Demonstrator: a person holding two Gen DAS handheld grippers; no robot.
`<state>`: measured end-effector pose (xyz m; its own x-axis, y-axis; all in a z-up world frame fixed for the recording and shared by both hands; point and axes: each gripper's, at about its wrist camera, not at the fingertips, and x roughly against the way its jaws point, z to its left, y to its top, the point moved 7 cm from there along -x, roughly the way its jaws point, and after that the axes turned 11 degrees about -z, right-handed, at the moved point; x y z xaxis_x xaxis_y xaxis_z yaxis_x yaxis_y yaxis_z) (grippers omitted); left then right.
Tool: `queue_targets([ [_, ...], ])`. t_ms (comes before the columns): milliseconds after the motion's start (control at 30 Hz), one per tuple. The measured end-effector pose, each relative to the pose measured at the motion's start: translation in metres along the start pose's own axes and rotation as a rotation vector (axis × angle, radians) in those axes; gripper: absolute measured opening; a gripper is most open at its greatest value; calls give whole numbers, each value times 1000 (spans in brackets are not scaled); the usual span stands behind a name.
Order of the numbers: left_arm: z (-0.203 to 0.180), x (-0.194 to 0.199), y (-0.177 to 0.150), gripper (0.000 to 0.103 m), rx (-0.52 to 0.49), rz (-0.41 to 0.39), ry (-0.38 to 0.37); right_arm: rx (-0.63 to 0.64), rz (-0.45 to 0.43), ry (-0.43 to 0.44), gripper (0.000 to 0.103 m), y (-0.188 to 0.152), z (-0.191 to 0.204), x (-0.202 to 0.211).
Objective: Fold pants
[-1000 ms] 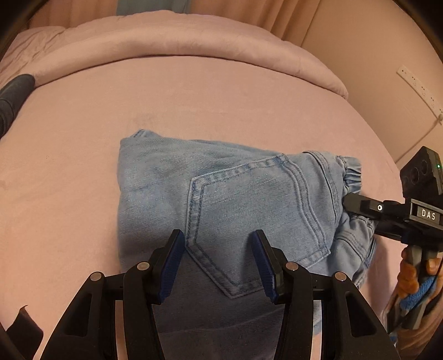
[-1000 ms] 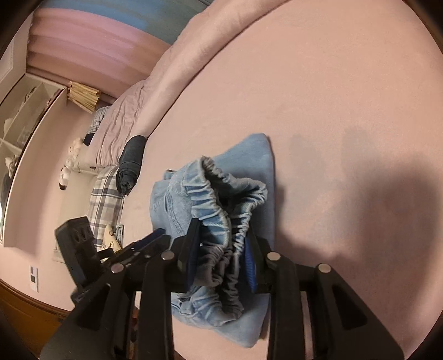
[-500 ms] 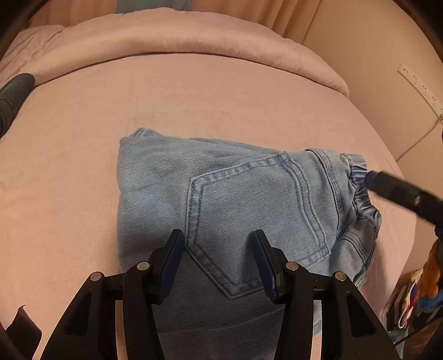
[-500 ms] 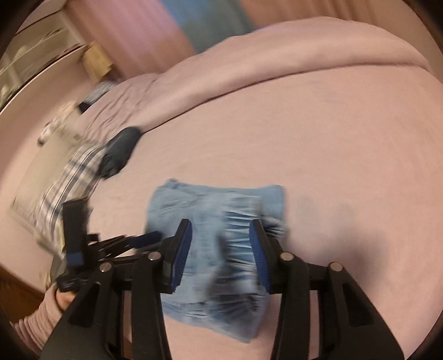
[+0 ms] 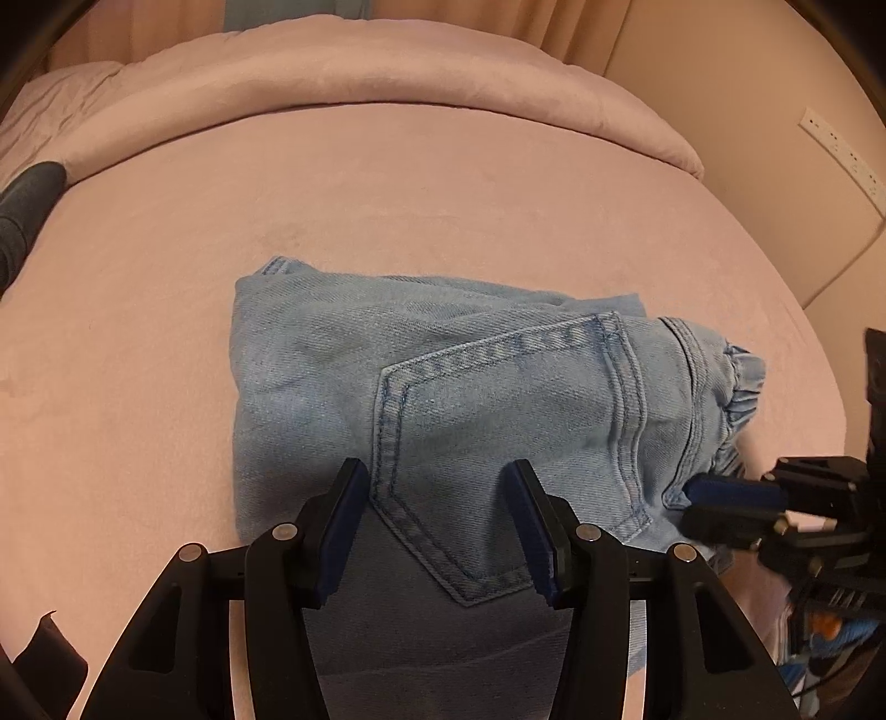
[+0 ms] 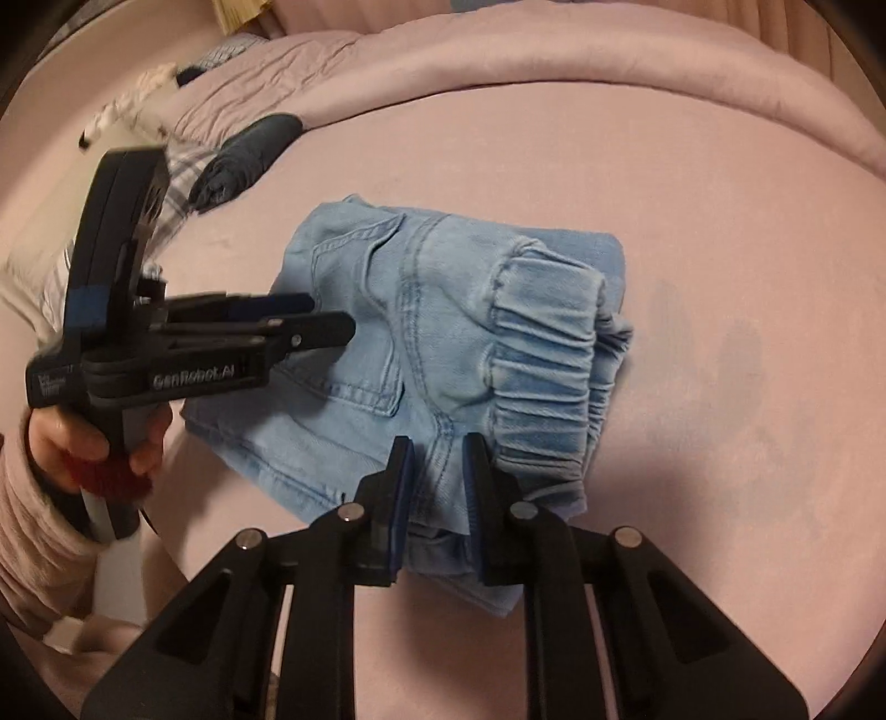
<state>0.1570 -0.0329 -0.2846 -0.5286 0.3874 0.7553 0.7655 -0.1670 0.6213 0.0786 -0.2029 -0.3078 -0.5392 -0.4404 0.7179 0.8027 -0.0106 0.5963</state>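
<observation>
Folded pants [image 5: 470, 399], waistband toward frame right

place: home bedrm | seen: pink bed [image 5: 443, 183], rolled duvet [image 5: 387, 72], curtains [image 5: 554, 22]

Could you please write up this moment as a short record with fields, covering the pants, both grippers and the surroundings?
surface: pink bed cover
pants: light blue jeans, folded into a compact bundle, back pocket on top, elastic waistband at one end
left gripper: left gripper open above the pocket end, nothing between its fingers
right gripper: right gripper at the waistband end, fingers closing with denim showing in the narrow gap
nearby: dark rolled garment near the bed's far edge
</observation>
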Motion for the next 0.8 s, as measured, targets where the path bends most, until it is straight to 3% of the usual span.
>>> queue_targets([
  [167,-14,15,-5,52,-47,-3,14,-107,-8,109,21,11,-1,19],
  [233,-26,22,-5,52,-57,-20,-16,-101,-46,135,33,18,6,31],
  [300,-44,28,-5,52,-80,-35,-55,-92,-99,123,35,30,7,42],
  [400,-73,32,-4,52,-114,-43,-115,-94,-160,99,35,52,3,48],
  [500,-94,26,-6,52,-146,-33,-143,-64,-163,77,34,70,4,36],
  [633,-105,10,-13,52,-168,-12,-122,-27,-92,16,31,74,0,7],
  [800,-103,1,-13,52,-123,2,-152,-55,-19,-35,17,69,-25,-14],
])
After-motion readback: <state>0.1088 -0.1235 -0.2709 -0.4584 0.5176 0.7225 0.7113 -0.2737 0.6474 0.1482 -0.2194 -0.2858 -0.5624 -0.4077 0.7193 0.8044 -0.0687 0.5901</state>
